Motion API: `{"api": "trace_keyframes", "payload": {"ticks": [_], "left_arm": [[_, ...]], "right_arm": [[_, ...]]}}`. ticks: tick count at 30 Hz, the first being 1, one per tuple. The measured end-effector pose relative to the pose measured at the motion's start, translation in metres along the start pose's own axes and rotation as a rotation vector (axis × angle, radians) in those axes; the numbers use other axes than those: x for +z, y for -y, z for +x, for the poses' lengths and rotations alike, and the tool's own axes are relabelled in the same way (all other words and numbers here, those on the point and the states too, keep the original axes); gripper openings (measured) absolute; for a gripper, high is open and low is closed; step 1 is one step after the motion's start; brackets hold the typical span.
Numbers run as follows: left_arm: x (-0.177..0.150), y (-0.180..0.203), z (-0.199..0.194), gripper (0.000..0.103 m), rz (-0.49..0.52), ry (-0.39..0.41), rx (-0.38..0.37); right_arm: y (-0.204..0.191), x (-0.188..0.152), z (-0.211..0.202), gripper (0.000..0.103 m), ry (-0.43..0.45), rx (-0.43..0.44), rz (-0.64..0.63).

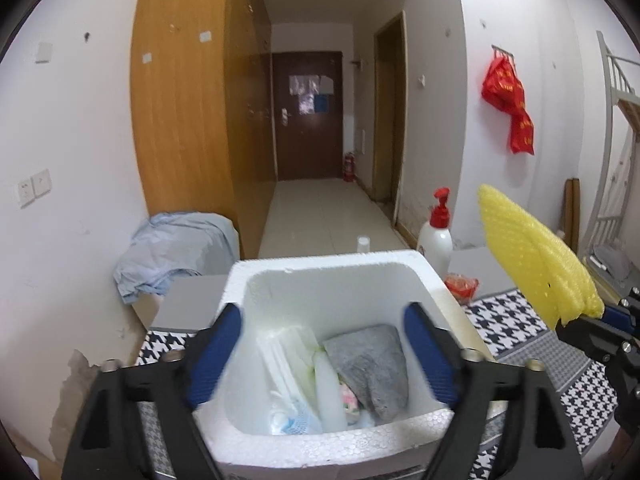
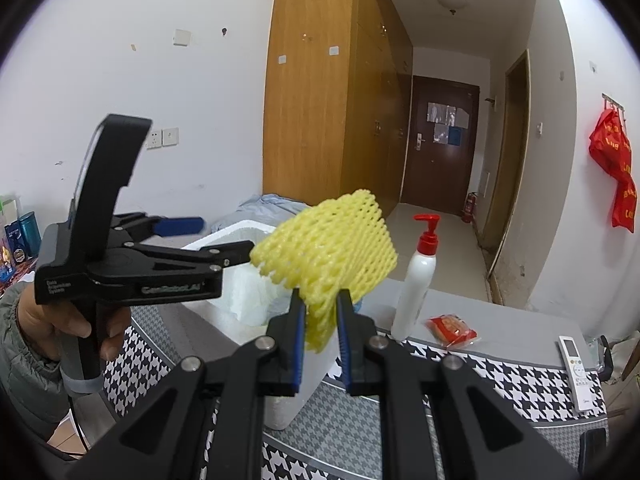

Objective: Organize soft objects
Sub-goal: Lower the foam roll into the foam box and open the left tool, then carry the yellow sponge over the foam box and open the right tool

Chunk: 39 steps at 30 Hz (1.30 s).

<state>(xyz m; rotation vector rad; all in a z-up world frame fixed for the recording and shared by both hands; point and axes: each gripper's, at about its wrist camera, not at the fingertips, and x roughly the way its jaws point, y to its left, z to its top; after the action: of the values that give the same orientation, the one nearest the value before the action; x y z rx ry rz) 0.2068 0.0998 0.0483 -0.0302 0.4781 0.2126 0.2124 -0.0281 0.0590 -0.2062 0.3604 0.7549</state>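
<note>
A white foam box (image 1: pixel 280 272) stands on the houndstooth-covered table (image 1: pixel 540 336). Inside lie a grey cloth (image 1: pixel 372 364), white plastic packs (image 1: pixel 296 364) and other soft items. My left gripper (image 1: pixel 322 354) is open and empty, its blue pads (image 1: pixel 214 354) spread above the box; it also shows in the right wrist view (image 2: pixel 216 240) over the box (image 2: pixel 224 240). My right gripper (image 2: pixel 320 324) is shut on a yellow foam net sleeve (image 2: pixel 332 248) and holds it up to the right of the box. The sleeve also shows in the left wrist view (image 1: pixel 536 256).
A white pump bottle with a red top (image 2: pixel 416 280) and a red packet (image 2: pixel 452 330) stand behind the box. A white remote (image 2: pixel 576 364) lies at the table's right. A pale blue cloth (image 1: pixel 176 252) covers something by the wardrobe (image 1: pixel 180 100).
</note>
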Motion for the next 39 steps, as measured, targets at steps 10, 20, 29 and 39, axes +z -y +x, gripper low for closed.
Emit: {"api": "trace_keyframes", "payload": {"ticks": [10,20,29,39], "left_arm": [[-0.002,-0.01,-0.023,0.102,-0.026,0.049,0.041],[-0.006,-0.016,-0.058,0.102,-0.013,0.114,0.078],[-0.013,-0.03,-0.072,0.102,-0.024,0.128,0.104],[-0.025,-0.041,-0.09,0.102,-0.038,0.142,0.131]], "right_arm": [[0.0,0.0,-0.001,0.018,0.006,-0.005,-0.002],[-0.008,0.001,-0.003,0.018,0.016,0.006,-0.023],[-0.015,0.006,-0.001,0.018,0.02,0.021,-0.038],[-0.026,0.011,0.006,0.018,0.019,0.059,-0.06]]}}
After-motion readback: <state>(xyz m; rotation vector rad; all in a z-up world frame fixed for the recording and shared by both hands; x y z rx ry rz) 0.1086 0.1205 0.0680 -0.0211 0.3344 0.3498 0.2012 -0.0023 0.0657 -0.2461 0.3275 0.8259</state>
